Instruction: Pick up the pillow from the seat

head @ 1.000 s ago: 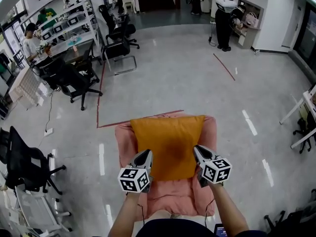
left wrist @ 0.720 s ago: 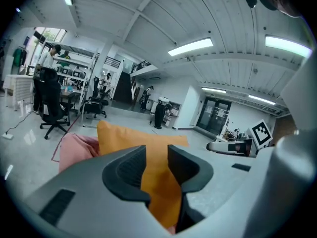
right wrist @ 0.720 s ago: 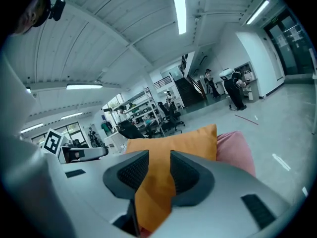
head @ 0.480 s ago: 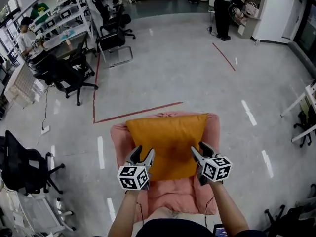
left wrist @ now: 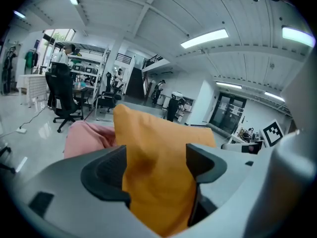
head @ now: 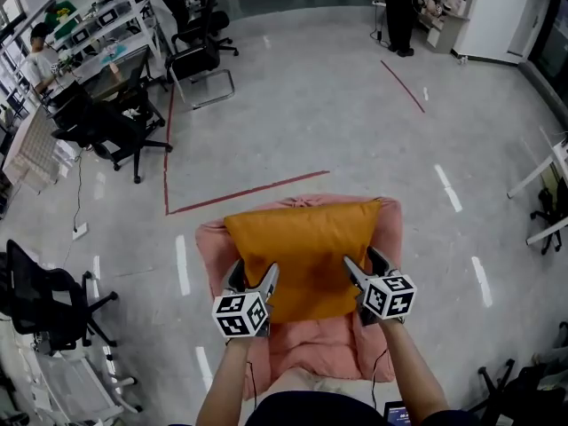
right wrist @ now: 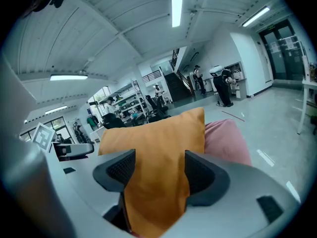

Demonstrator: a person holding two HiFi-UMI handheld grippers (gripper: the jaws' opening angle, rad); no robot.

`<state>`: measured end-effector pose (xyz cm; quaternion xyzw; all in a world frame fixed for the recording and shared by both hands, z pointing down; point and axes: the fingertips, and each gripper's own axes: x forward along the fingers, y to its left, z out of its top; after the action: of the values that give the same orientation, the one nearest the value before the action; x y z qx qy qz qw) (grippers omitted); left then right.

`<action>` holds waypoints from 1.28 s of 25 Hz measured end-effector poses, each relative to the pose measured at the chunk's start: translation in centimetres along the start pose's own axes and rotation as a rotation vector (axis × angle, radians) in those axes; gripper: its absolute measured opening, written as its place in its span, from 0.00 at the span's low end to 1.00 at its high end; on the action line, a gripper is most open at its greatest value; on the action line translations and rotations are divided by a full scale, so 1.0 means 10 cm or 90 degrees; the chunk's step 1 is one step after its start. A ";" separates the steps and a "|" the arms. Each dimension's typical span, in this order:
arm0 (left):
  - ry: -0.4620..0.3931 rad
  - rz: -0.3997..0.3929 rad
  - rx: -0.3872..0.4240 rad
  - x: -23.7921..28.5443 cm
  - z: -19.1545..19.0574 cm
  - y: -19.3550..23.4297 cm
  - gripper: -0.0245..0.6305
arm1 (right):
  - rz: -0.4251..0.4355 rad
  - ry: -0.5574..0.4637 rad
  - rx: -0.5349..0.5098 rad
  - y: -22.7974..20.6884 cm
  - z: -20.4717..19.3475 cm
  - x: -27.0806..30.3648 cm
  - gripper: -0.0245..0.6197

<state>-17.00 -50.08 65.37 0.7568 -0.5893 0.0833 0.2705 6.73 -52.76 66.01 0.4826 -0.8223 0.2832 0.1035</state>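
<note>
The orange pillow (head: 304,245) lies on the pink seat (head: 312,355), its far edge up against the seat's padded back and its near edge toward the person. It has not been lifted: in the head view it is flat against the pink upholstery, with pink showing on both sides and in front.

The left gripper (head: 253,279) and the right gripper (head: 366,268) are at the two near corners of the pillow, one on each side. That placement looks chosen so that a wide, floppy thing can be raised level and not sag from a single hold.

The jaws of both grippers are opening and already stand wide. In each gripper view a fold of orange fabric fills the gap between the ribbed pads, but nothing shows the pads squeezing it. The spread looks meant to take in the thick, stuffed edge and not just a thin pinch of cover. By my reading the step in hand is straddling the corners, and the pillow is not yet gripped, so closing comes before any lift
</note>
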 end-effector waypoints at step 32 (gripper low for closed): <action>0.123 -0.031 0.031 0.38 -0.41 0.19 0.49 | 0.012 0.046 -0.036 -0.20 -0.19 0.35 0.31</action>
<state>-16.91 -51.57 71.07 0.7656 -0.5396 0.1641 0.3095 6.47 -55.01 69.87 0.4615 -0.8301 0.2777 0.1440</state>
